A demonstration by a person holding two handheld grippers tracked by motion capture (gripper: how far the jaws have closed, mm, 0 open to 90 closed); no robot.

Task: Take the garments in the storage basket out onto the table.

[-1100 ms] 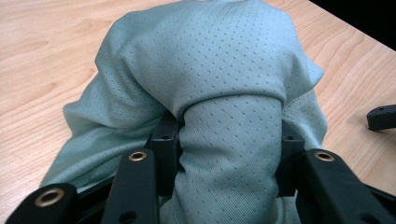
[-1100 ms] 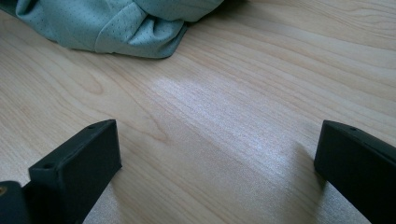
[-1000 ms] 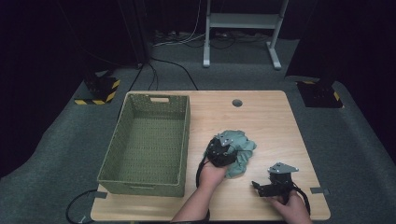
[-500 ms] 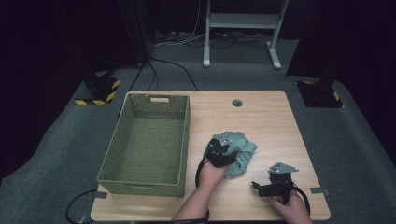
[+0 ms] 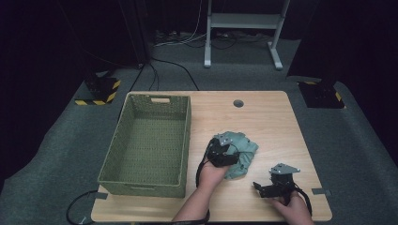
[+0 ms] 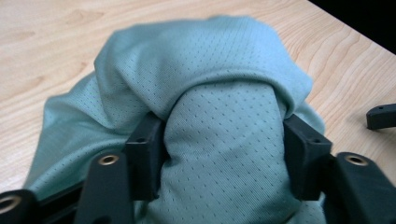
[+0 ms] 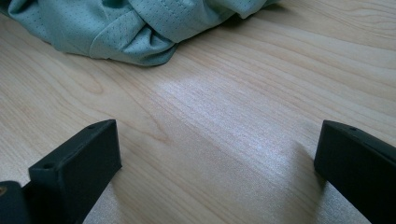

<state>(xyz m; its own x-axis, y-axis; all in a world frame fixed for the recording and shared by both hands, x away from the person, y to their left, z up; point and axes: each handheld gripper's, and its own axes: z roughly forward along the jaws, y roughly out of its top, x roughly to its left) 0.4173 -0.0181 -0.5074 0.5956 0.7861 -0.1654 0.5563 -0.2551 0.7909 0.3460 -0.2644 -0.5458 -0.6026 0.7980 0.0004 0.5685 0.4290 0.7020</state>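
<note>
A crumpled pale green mesh cloth [image 5: 245, 149] lies on the wooden table [image 5: 263, 117], right of the basket. My left gripper [image 5: 224, 153] rests on its near left part. In the left gripper view a thick fold of the cloth [image 6: 201, 70] fills the gap between the jaws of the left gripper [image 6: 224, 135] and drapes over their tips. Those jaws have just been opening, so the fold sits loosely between them. My right gripper [image 5: 261, 186] lies low on the table near the front right, open, with bare wood between its jaws [image 7: 219, 149]. The cloth's edge [image 7: 116, 28] is ahead of it.
A green woven basket [image 5: 117, 154] with nothing in it takes up the table's left half. A round cable hole [image 5: 238, 103] sits near the far edge. Beyond the table are a white stand's legs [image 5: 244, 18], floor cables and black-and-yellow striped blocks [image 5: 101, 89].
</note>
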